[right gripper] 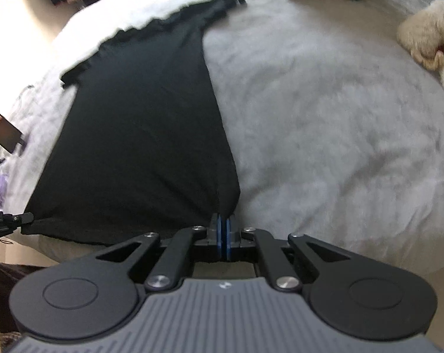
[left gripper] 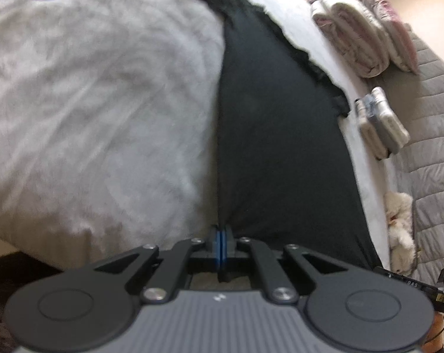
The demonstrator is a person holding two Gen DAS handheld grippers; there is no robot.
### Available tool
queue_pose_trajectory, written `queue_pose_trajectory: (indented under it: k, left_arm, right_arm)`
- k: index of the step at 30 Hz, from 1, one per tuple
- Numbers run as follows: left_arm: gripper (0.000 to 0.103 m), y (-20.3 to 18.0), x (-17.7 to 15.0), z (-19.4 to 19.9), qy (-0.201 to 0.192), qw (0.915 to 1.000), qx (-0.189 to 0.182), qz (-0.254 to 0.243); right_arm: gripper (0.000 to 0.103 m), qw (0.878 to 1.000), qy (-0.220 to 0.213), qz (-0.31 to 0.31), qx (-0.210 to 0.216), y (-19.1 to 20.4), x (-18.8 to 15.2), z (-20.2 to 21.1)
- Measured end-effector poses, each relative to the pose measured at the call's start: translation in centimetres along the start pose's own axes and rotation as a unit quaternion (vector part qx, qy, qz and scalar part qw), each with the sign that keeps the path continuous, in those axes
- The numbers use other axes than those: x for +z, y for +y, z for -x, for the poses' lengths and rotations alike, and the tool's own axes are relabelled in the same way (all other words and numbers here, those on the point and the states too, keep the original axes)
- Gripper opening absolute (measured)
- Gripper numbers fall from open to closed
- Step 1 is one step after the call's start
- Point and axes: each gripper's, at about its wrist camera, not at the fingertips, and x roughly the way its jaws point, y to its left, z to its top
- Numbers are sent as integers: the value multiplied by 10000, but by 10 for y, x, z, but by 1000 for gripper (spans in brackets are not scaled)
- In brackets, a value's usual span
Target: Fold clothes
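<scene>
Both grippers' jaws pinch black garment (left gripper: 281, 147) hem; no containers.

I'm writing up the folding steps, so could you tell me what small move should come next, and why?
Probably lift both corners and carry them toward the far frilled edge: the left gripper and right gripper are each shut on a near corner of the black garment, lying flat on the white blanket.

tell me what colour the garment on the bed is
Black garment, plain with no pattern, clearest in the right wrist view.
</scene>
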Motion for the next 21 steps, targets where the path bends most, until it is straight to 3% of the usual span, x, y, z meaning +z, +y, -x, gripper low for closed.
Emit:
queue_pose_trajectory:
  k: [3, 9, 11, 12, 13, 15, 18, 21]
  left_arm:
    - [1, 5, -4, -13, 58, 10000, 64, -4]
    - [4, 17, 5, -14, 183, 9993, -327, 4]
    - [12, 19, 13, -10, 163, 9990, -425, 41]
    - [23, 20, 19, -9, 111, 9988, -467, 50]
    - [32, 20, 25, -6, -2, 9987, -508, 69]
    - [35, 17, 39, -1, -417, 9980, -473, 54]
    - [44, 1, 55, 0, -1066, 9931, -465, -178]
    - [57, -26, 62, -12, -1653, 9826, -677, -501]
  right_arm:
    - [3, 9999, 147, -38, -36, -4, -5, -13]
    - [5, 9993, 264, -213, 184, -16, -5, -23]
    - [15, 9992, 226, -235, 250, -16, 1, -20]
    - [22, 9992, 192, -237, 267, -16, 5, -18]
    - [37, 9996, 70, -222, 183, -14, 10, -15]
    - [49, 9996, -254, -155, 32, -7, 20, -12]
    - [49, 9962, -858, 0, -161, 8, 35, -9]
    - [59, 9878, -1542, 179, -137, 33, 45, -18]
